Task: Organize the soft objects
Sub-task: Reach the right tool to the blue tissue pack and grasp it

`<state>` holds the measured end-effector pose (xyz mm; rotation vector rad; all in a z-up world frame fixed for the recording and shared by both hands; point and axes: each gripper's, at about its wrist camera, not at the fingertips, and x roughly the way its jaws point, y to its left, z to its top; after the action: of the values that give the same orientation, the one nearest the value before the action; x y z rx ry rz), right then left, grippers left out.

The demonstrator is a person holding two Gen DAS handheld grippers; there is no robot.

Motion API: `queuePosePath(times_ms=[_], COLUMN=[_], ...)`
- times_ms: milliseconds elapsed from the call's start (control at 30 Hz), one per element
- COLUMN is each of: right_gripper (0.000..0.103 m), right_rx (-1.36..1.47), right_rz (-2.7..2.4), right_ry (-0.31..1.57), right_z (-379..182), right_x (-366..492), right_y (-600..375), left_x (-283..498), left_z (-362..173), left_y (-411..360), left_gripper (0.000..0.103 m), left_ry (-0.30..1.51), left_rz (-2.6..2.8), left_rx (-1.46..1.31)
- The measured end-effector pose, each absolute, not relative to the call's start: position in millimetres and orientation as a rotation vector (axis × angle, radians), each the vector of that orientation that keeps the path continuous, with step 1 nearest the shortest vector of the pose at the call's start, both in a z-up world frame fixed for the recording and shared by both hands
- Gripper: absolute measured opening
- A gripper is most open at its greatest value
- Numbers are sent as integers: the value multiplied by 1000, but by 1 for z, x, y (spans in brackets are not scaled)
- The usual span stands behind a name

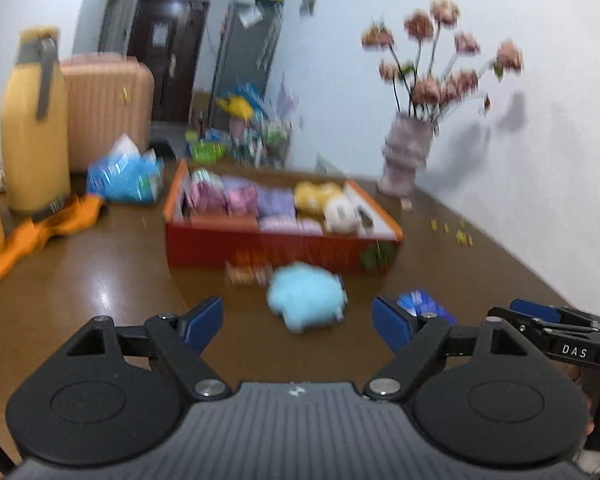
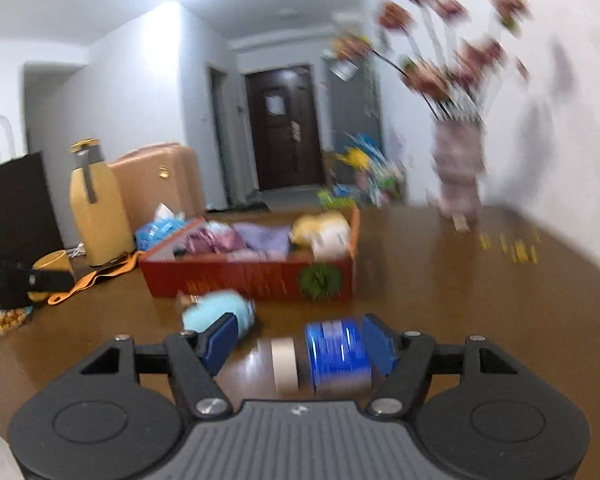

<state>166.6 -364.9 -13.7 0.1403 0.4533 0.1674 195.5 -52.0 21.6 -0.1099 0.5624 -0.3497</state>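
A red cardboard box (image 1: 276, 250) holds several soft things: pink and purple folded cloths, a yellow plush and a white plush. The box also shows in the right wrist view (image 2: 244, 278). A light blue fluffy plush (image 1: 305, 300) lies on the brown table in front of the box, just beyond my open left gripper (image 1: 298, 322). It shows in the right wrist view (image 2: 220, 314) too. My right gripper (image 2: 300, 346) is open, with a blue packet (image 2: 336, 354) between its fingers, beside the right finger. Both views are blurred.
A yellow thermos (image 1: 34, 120), an orange cloth (image 1: 40, 228) and a blue tissue pack (image 1: 126, 178) stand at the left. A vase of pink flowers (image 1: 408, 156) stands by the white wall at the right. A pink suitcase (image 1: 106, 108) is behind the table.
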Motion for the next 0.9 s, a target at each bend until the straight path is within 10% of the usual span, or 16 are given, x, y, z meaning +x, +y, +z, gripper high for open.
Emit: queuePosePath(times_ms=[900], right_gripper=[39], right_rx=[459], right_rz=[165], right_ry=[631], right_z=[-91], right_x=[318], right_y=[-418], left_x=[382], left_z=[-61], left_y=[-197], left_gripper=[41], left_ry=[919], left_rz=[-633], left_rx=[-156])
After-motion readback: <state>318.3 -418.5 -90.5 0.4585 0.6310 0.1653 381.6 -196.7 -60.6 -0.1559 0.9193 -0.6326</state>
